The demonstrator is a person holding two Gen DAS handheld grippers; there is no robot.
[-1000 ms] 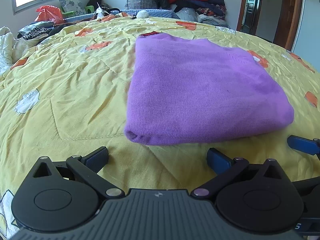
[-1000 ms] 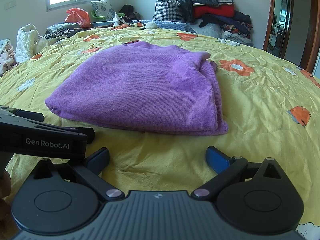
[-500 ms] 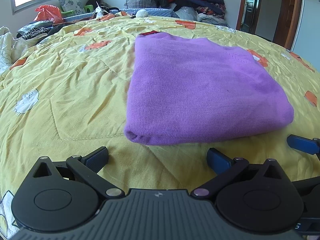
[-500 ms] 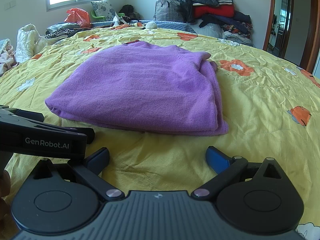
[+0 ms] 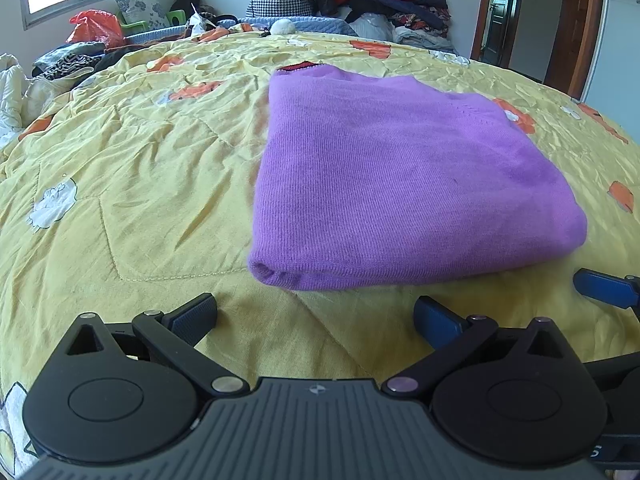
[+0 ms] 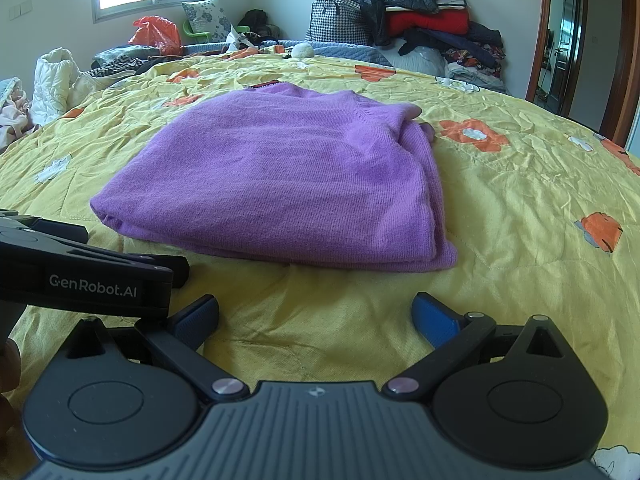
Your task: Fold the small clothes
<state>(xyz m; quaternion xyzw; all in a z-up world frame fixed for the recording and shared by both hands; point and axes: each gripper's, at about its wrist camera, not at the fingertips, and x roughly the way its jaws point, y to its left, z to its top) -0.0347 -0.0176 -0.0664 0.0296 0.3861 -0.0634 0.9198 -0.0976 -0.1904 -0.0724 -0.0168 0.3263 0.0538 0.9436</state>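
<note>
A purple knit sweater (image 5: 400, 176) lies folded into a thick rectangle on the yellow flowered quilt (image 5: 132, 184); it also shows in the right wrist view (image 6: 280, 184). My left gripper (image 5: 316, 314) is open and empty, low over the quilt just short of the sweater's near edge. My right gripper (image 6: 316, 314) is open and empty, also just short of that edge. The left gripper's body (image 6: 80, 276) shows at the left of the right wrist view. One blue fingertip (image 5: 604, 286) of the right gripper shows at the right of the left wrist view.
A pile of clothes and a checked bag (image 6: 400, 12) stands at the far end of the bed. A red bag and cushion (image 6: 160, 32) lie far left under the window. White bedding (image 6: 56, 80) lies at the left. A door (image 6: 568, 36) is at the right.
</note>
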